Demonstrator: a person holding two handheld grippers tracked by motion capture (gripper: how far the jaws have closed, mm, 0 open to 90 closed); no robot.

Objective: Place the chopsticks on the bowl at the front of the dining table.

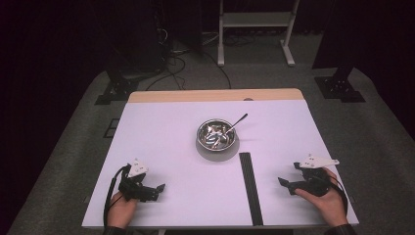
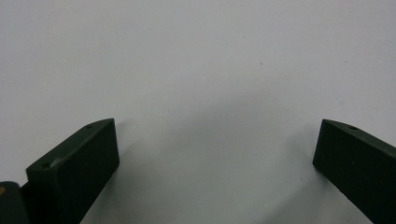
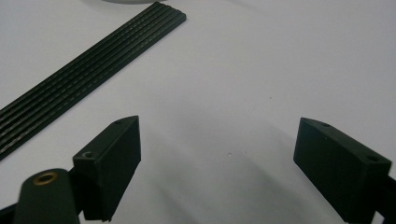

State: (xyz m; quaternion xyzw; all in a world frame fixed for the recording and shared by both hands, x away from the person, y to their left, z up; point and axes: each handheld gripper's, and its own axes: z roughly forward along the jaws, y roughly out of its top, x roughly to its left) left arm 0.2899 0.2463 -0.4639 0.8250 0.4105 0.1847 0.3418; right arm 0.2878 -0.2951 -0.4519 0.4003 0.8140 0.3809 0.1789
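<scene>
A shiny metal bowl (image 1: 216,135) sits near the middle of the white table (image 1: 161,142), with a spoon (image 1: 238,121) leaning on its right rim. A long black ribbed strip (image 1: 250,186) lies lengthwise right of centre, also the strip (image 3: 88,70) in the right gripper view. My left gripper (image 1: 157,191) rests low at the front left, open, nothing between its jaws (image 2: 215,154). At the front right my right gripper (image 1: 285,185) is open and empty (image 3: 217,154), just right of the strip.
A wooden band (image 1: 215,95) runs along the table's far edge. Beyond it stand a white frame (image 1: 254,29), dark stands and cables on grey floor. Bare white surface lies between the two grippers and around the bowl.
</scene>
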